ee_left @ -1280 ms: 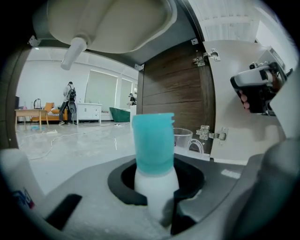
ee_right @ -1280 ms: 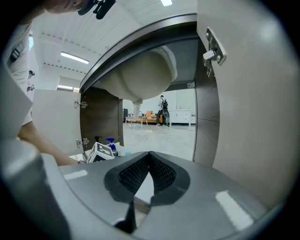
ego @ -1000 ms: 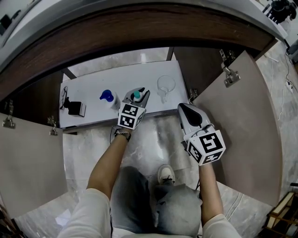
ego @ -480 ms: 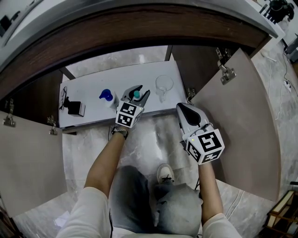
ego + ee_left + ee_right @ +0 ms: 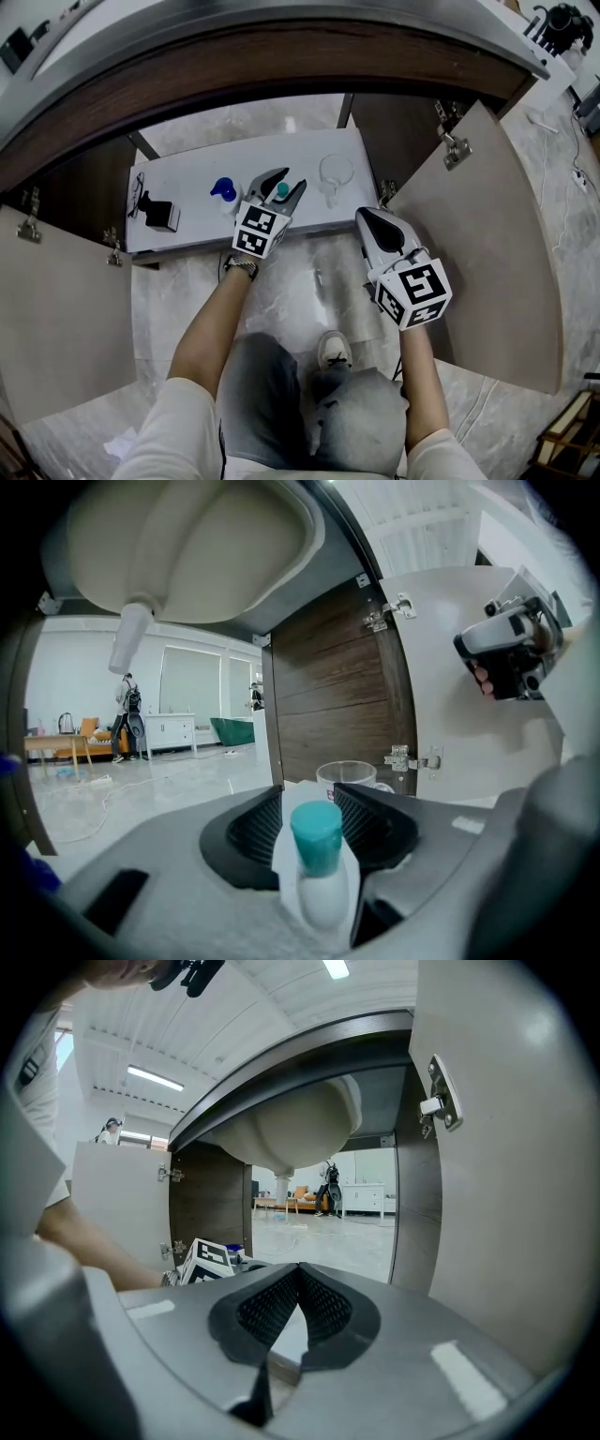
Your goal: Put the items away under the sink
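Cupboard: the space under the sink basin [image 5: 187, 546] stands with the left door [image 5: 56, 309] and the right door [image 5: 487, 216] swung wide; a white shelf [image 5: 187, 239] forms its floor

Left gripper [image 5: 281, 184]: reaches over the front edge of the white shelf; its jaws have just been opening and now stand spread; the pads sit either side of the teal-capped bottle [image 5: 317, 836] with no press on it that can be seen

Teal-capped bottle: upright on the white shelf, between the spread jaws, near the middle of the shelf's front half; white body, teal cap

Right gripper [image 5: 298, 1274]: held outside the cupboard, in front of the shelf's right corner and beside the right door; jaws pressed together with nothing between them

Other items on the shelf: a blue-capped bottle [image 5: 223, 190] just left of the left gripper; a clear glass cup [image 5: 335, 172] to its right, apart from the jaws; a black object [image 5: 161, 216] near the left end, too small to name

Person: crouched on the marble floor [image 5: 281, 291] facing the cupboard, forearms stretched forward
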The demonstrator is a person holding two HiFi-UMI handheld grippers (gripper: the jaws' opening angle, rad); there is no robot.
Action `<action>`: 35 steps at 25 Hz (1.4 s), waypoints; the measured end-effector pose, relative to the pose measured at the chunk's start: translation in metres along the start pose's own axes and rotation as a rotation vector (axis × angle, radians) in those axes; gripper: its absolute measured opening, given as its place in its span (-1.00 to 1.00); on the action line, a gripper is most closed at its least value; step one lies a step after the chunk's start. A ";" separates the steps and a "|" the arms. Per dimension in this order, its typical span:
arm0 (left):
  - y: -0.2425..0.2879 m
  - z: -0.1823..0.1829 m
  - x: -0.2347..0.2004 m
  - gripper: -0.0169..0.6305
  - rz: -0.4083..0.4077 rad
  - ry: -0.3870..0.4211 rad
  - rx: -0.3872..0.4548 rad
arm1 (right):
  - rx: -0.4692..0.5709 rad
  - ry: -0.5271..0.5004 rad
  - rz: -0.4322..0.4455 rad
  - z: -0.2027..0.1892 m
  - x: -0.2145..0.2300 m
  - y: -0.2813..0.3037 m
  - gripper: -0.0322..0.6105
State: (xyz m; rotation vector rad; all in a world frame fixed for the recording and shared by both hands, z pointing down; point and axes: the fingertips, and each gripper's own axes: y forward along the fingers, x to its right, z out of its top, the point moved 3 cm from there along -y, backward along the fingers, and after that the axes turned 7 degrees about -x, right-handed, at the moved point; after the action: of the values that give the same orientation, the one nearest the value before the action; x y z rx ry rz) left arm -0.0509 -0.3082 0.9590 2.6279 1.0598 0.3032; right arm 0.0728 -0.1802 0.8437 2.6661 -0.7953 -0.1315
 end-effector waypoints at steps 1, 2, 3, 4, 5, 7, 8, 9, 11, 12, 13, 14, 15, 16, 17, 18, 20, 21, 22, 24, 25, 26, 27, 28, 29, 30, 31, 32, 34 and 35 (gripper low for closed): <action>-0.004 0.003 0.001 -0.40 0.003 0.004 0.011 | 0.002 -0.002 0.000 0.002 -0.001 -0.001 -0.88; -0.009 0.007 0.001 -0.40 0.006 0.008 0.023 | 0.004 -0.003 -0.001 0.004 -0.002 -0.001 -0.88; -0.013 0.011 0.001 -0.41 0.013 0.011 0.036 | 0.007 -0.005 0.000 0.006 -0.003 -0.002 -0.88; -0.019 0.015 0.001 -0.42 0.022 0.016 0.051 | 0.010 -0.008 0.001 0.008 -0.005 -0.002 -0.88; -0.024 0.020 0.000 -0.42 0.034 0.021 0.066 | 0.011 -0.013 0.003 0.010 -0.007 -0.002 -0.88; -0.035 0.030 -0.001 -0.43 0.055 0.035 0.097 | 0.014 -0.024 0.007 0.014 -0.011 -0.003 -0.88; -0.041 0.036 -0.002 -0.45 0.061 0.039 0.111 | 0.015 -0.029 0.009 0.016 -0.013 -0.004 -0.88; -0.046 0.042 -0.002 -0.47 0.065 0.041 0.124 | 0.016 -0.033 0.010 0.018 -0.015 -0.005 -0.88; -0.058 0.052 -0.003 -0.53 0.072 0.042 0.143 | 0.018 -0.040 0.013 0.023 -0.019 -0.007 -0.88; -0.065 0.057 -0.003 -0.57 0.078 0.043 0.146 | 0.020 -0.045 0.014 0.026 -0.022 -0.008 -0.88; -0.070 0.060 -0.004 -0.62 0.085 0.044 0.144 | 0.022 -0.050 0.016 0.029 -0.024 -0.009 -0.88; -0.076 0.063 -0.005 -0.67 0.094 0.048 0.139 | 0.025 -0.056 0.017 0.032 -0.026 -0.011 -0.88; -0.082 0.066 -0.007 -0.72 0.104 0.051 0.134 | 0.029 -0.062 0.018 0.036 -0.029 -0.012 -0.88; -0.088 0.069 -0.008 -0.75 0.112 0.053 0.133 | 0.034 -0.067 0.020 0.040 -0.031 -0.013 -0.88; -0.096 0.073 -0.009 -0.78 0.119 0.055 0.136 | 0.038 -0.071 0.022 0.044 -0.034 -0.015 -0.88; -0.103 0.077 -0.009 -0.83 0.126 0.061 0.140 | 0.043 -0.076 0.024 0.048 -0.036 -0.016 -0.88; -0.120 0.084 -0.009 -0.90 0.149 0.087 0.136 | 0.049 -0.083 0.028 0.055 -0.040 -0.018 -0.88; -0.128 0.087 -0.010 -0.93 0.164 0.101 0.130 | 0.051 -0.083 0.029 0.059 -0.041 -0.019 -0.88; -0.137 0.090 -0.011 -0.93 0.179 0.110 0.125 | 0.054 -0.083 0.030 0.063 -0.042 -0.020 -0.88; -0.154 0.095 -0.013 -0.93 0.203 0.111 0.121 | 0.059 -0.085 0.033 0.070 -0.046 -0.023 -0.88; -0.163 0.097 -0.015 -0.93 0.214 0.108 0.121 | 0.063 -0.088 0.036 0.074 -0.048 -0.024 -0.88; -0.172 0.099 -0.016 -0.93 0.224 0.105 0.123 | 0.067 -0.093 0.040 0.078 -0.051 -0.025 -0.88; -0.181 0.101 -0.017 -0.93 0.234 0.101 0.126 | 0.072 -0.099 0.044 0.082 -0.054 -0.026 -0.88; -0.190 0.103 -0.018 -0.93 0.244 0.097 0.128 | 0.076 -0.107 0.048 0.086 -0.057 -0.027 -0.88; -0.198 0.105 -0.018 -0.93 0.252 0.095 0.128 | 0.079 -0.117 0.052 0.089 -0.061 -0.028 -0.88; -0.207 0.108 -0.018 -0.93 0.261 0.091 0.129 | 0.080 -0.126 0.058 0.093 -0.065 -0.029 -0.88; -0.216 0.110 -0.018 -0.93 0.269 0.087 0.132 | 0.081 -0.134 0.065 0.096 -0.069 -0.029 -0.88; -0.225 0.113 -0.019 -0.93 0.277 0.080 0.137 | 0.082 -0.141 0.074 0.099 -0.074 -0.030 -0.88; -0.244 0.117 -0.019 -0.93 0.292 0.065 0.147 | 0.086 -0.154 0.094 0.105 -0.086 -0.032 -0.88; -0.254 0.118 -0.018 -0.93 0.299 0.060 0.149 | 0.089 -0.159 0.104 0.107 -0.092 -0.032 -0.88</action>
State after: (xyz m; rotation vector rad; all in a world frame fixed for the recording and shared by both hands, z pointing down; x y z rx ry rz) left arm -0.1910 -0.1686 0.7599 2.9304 0.7294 0.3822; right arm -0.0078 -0.1377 0.7306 2.7160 -1.0092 -0.2916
